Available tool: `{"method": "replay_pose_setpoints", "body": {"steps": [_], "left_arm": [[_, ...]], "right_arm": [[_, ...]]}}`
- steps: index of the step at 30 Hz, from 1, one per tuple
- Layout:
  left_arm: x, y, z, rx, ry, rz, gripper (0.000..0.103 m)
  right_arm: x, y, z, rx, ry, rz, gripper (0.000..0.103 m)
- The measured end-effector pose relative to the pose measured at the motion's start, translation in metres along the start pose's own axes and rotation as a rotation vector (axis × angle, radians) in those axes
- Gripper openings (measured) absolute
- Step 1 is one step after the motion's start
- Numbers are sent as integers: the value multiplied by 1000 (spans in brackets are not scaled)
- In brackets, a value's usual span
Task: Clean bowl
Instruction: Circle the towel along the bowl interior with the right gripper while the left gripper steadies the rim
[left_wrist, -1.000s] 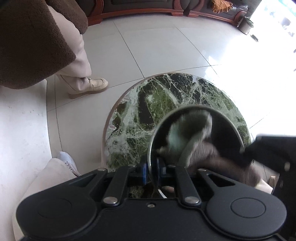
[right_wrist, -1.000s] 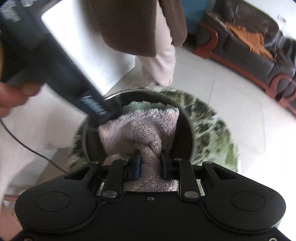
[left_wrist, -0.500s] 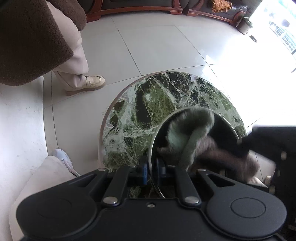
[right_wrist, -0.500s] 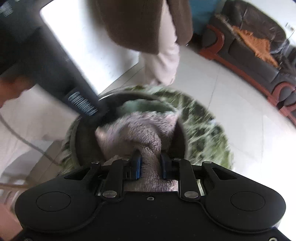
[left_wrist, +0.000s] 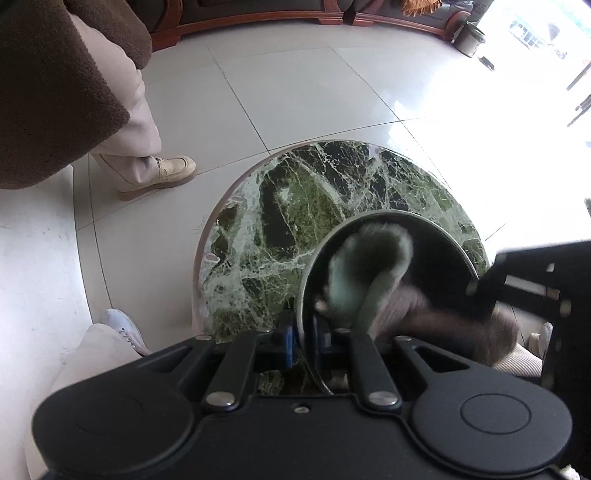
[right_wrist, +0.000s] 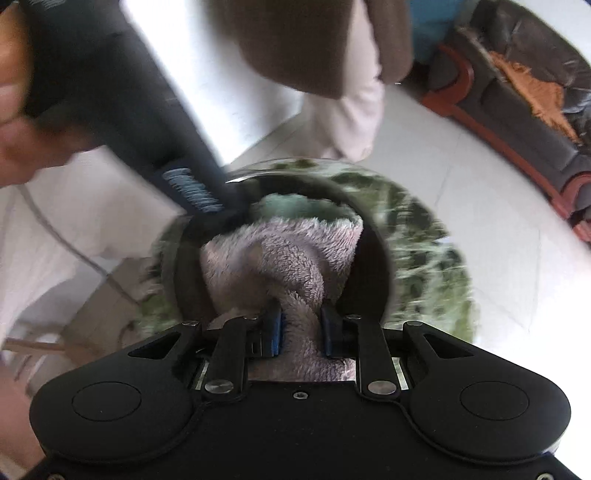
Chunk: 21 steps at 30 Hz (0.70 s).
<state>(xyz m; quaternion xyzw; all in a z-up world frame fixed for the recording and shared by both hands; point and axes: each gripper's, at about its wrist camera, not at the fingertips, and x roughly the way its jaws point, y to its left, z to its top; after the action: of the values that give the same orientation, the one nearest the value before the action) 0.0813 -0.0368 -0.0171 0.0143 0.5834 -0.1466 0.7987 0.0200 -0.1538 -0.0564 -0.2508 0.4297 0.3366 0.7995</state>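
On the round green marble table (left_wrist: 295, 221) stands a metal bowl (left_wrist: 439, 236), tipped so that its dark inside faces the right side. From the left wrist view, the left gripper (left_wrist: 303, 341) reaches forward and low over the near edge of the table, its two blue-padded fingers (left_wrist: 287, 341) pressed together on the near rim of the bowl, one pad outside the wall and one inside. From the right wrist view, the right gripper (right_wrist: 300, 330) points straight into the mouth of the bowl (right_wrist: 373, 273), its fingers pinching a bunched neck of a fluffy grey-pink cloth (right_wrist: 284, 254); the rest of the cloth fans out ahead of the pads and lies against the inner wall, with a pale green part at its far edge. In the left view the same cloth (left_wrist: 373, 266) shows blurred inside the bowl, and the black body of the right gripper comes in from the right side. In the right view the left gripper's black body slants down from the upper left to the rim, with a hand (right_wrist: 14, 122) wrapped around its handle at the left edge. Beyond the table a person (left_wrist: 55, 85) in a brown coat and light trousers stands on the pale tiled floor (left_wrist: 280, 96).
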Motion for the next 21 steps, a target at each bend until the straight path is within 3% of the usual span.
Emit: {"method": "replay_pose_setpoints", "body": {"steps": [6, 10, 21], "left_arm": [[0, 1, -1, 0, 9, -2, 11], [0, 0, 1, -5, 7, -6, 11], [0, -4, 0, 6, 15, 11, 11]], "right_arm": [[8, -11, 16, -46, -27, -102, 20], [3, -16, 5, -34, 6, -96, 20], [5, -8, 10, -113, -28, -146, 20]]}}
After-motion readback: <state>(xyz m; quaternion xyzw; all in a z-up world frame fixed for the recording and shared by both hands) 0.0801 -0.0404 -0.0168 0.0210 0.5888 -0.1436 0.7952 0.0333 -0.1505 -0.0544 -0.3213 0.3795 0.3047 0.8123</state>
